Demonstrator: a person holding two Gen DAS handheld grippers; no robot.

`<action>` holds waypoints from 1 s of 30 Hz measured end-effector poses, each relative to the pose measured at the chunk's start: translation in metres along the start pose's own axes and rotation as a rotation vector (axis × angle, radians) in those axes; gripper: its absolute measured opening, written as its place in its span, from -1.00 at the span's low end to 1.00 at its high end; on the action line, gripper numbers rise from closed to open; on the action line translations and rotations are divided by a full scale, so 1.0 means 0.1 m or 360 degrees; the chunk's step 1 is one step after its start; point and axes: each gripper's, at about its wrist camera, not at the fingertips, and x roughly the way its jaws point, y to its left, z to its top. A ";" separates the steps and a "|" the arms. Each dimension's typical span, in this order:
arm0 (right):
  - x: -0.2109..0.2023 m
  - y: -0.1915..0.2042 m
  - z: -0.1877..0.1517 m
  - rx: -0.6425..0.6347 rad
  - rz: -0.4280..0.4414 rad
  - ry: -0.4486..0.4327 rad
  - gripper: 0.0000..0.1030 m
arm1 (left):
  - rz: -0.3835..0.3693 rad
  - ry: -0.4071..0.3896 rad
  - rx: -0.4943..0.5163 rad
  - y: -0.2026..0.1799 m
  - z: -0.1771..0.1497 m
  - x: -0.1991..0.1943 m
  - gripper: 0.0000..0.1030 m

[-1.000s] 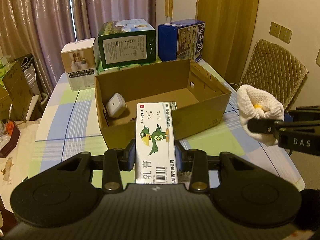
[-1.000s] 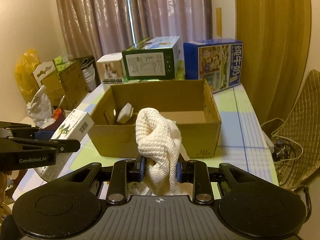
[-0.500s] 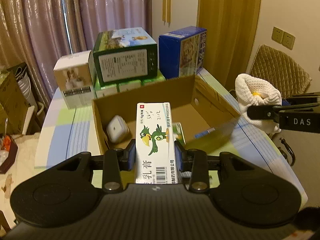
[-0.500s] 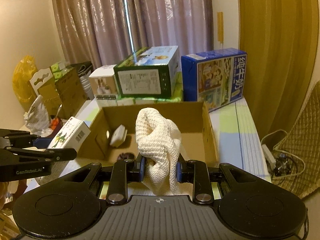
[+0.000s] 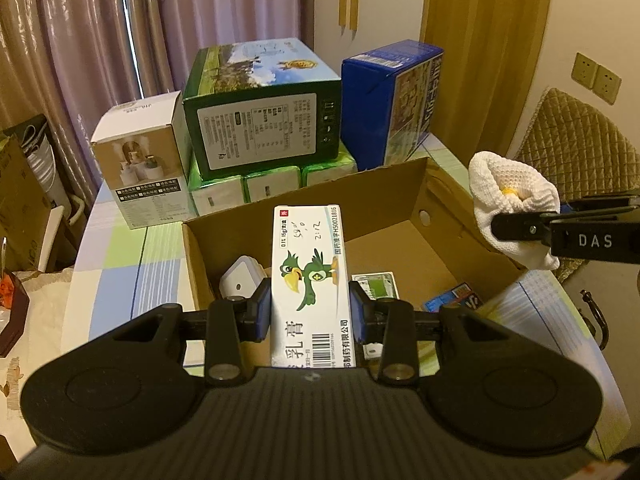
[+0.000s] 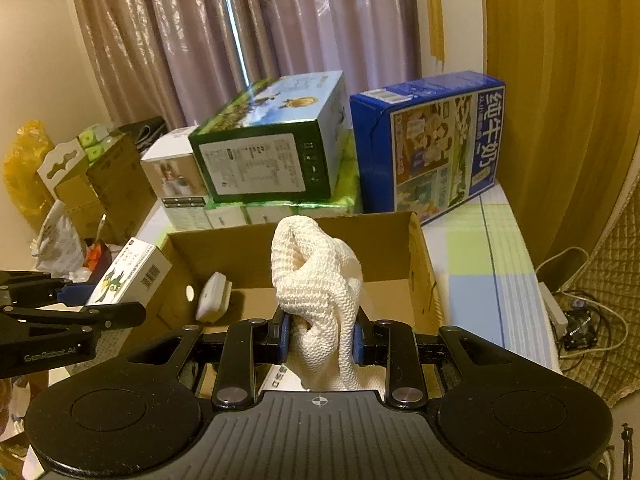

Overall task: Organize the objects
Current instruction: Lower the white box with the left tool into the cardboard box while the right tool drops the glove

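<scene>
While both loads hang over the cardboard box (image 5: 404, 196), neither is released yet

Left gripper (image 5: 310, 312) clamps the ointment carton (image 5: 310, 276) lengthwise; right gripper (image 6: 319, 338) pinches the white knitted cloth (image 6: 316, 280), likely so each drops straight in. Inside lie a white adapter (image 5: 240, 282) and small packets (image 5: 378, 286); stacked cartons (image 5: 262, 108) line the counter's far edge

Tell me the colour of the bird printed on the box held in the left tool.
Green, with a yellow beak, on the white box; clearest in the left wrist view.
</scene>
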 end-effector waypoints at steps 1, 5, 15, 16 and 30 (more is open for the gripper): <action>0.05 -0.01 0.01 0.0001 0.0000 0.0005 -0.50 | -0.0003 0.0008 -0.0001 0.01 0.01 0.05 -0.36; 0.21 -0.05 0.05 0.0013 0.0003 0.0027 -0.50 | -0.0016 0.0025 -0.0008 0.03 0.05 0.24 -0.36; 0.47 -0.17 0.01 0.0050 -0.0014 0.0072 -0.50 | -0.0008 0.0008 -0.0092 0.10 0.02 0.64 0.13; 0.48 -0.18 -0.01 0.0052 -0.0014 0.0076 -0.50 | -0.0014 0.0013 -0.0100 0.12 0.00 0.65 0.13; 0.43 -0.27 0.00 0.0078 0.0072 -0.0083 0.51 | -0.0009 0.0008 -0.0093 0.15 -0.10 0.47 0.13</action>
